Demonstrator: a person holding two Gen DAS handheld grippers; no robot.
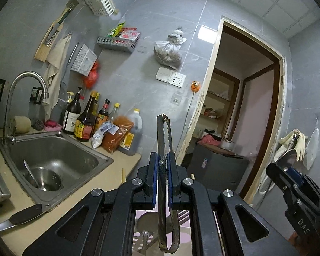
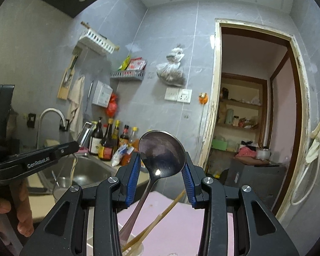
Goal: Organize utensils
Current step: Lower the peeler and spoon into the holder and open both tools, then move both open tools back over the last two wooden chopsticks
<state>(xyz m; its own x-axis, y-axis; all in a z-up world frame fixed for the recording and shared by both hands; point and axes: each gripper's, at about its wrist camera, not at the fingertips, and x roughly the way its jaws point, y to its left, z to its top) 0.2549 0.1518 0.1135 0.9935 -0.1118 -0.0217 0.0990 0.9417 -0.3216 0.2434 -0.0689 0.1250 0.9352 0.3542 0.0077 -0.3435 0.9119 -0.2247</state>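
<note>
My left gripper (image 1: 162, 160) is shut on a metal peeler (image 1: 163, 136), which stands upright with its serrated blade end up and its looped handle (image 1: 168, 234) hanging below. It also shows in the right wrist view (image 2: 84, 134). My right gripper (image 2: 162, 164) is shut on the bowl of a large metal spoon (image 2: 161, 151), held upright; its handle runs down beside wooden chopsticks (image 2: 157, 219) into a holder below that is mostly hidden. The right gripper shows in the left wrist view (image 1: 288, 166) at the right, holding the spoon.
A steel sink (image 1: 53, 157) holds a bowl with a spoon (image 1: 40, 179). A knife (image 1: 21, 215) lies on the counter's front edge. Sauce bottles (image 1: 89, 119) stand behind the sink. Wall racks (image 1: 117, 42) hang above. An open doorway (image 1: 234, 117) is at the right.
</note>
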